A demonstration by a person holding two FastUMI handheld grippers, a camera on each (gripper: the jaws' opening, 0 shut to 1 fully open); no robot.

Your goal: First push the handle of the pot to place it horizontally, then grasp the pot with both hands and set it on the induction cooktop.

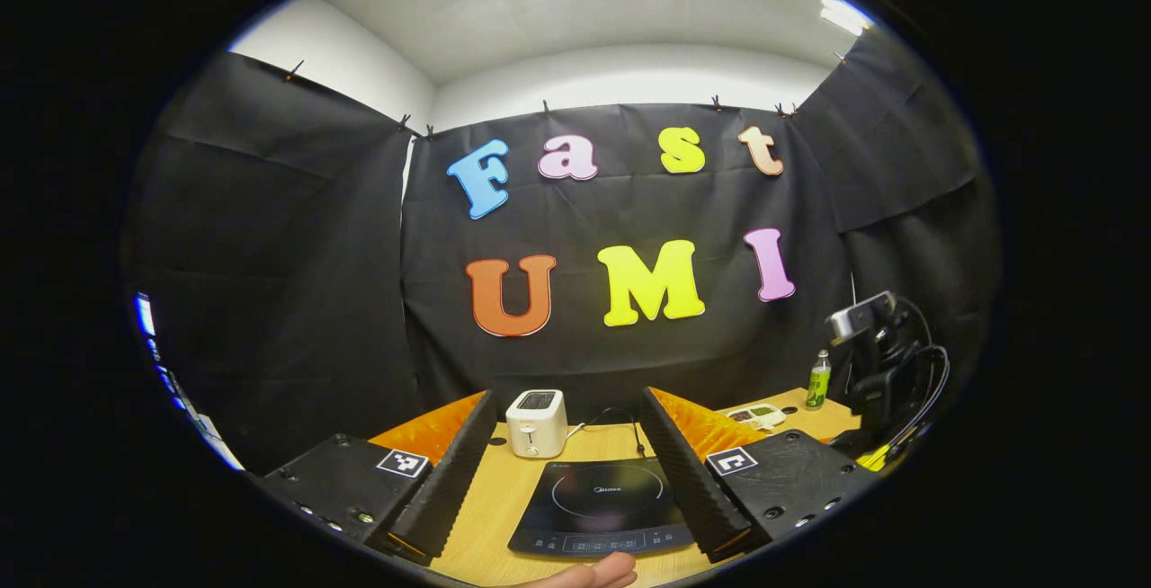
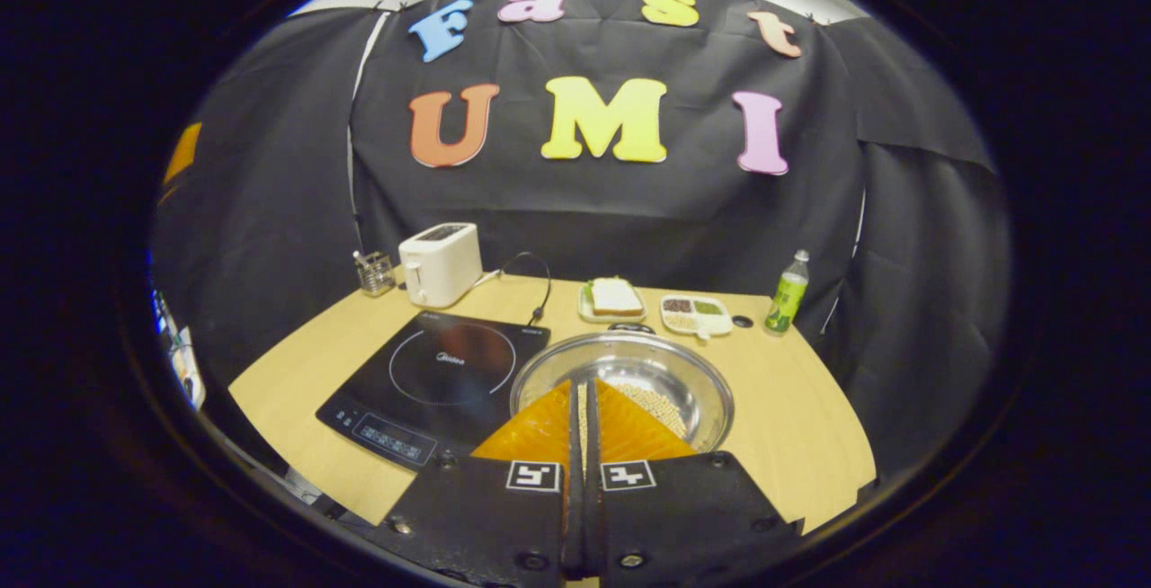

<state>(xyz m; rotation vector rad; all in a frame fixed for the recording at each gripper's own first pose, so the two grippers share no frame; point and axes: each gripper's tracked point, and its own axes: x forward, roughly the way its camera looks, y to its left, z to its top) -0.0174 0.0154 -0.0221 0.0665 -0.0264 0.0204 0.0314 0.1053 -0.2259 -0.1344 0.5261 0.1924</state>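
We find a staged recording booth, not a real kitchen. Black cloth [image 2: 629,210] clipped up as walls encloses 1 wooden table [image 2: 791,426]. Ahead of the right gripper sit kitchen props: induction cooktop [image 2: 441,381], toaster [image 2: 441,262], sandwich plate [image 2: 613,298], bottle [image 2: 788,293]. A mounted camera rig [image 1: 877,345] stands right of the left gripper.
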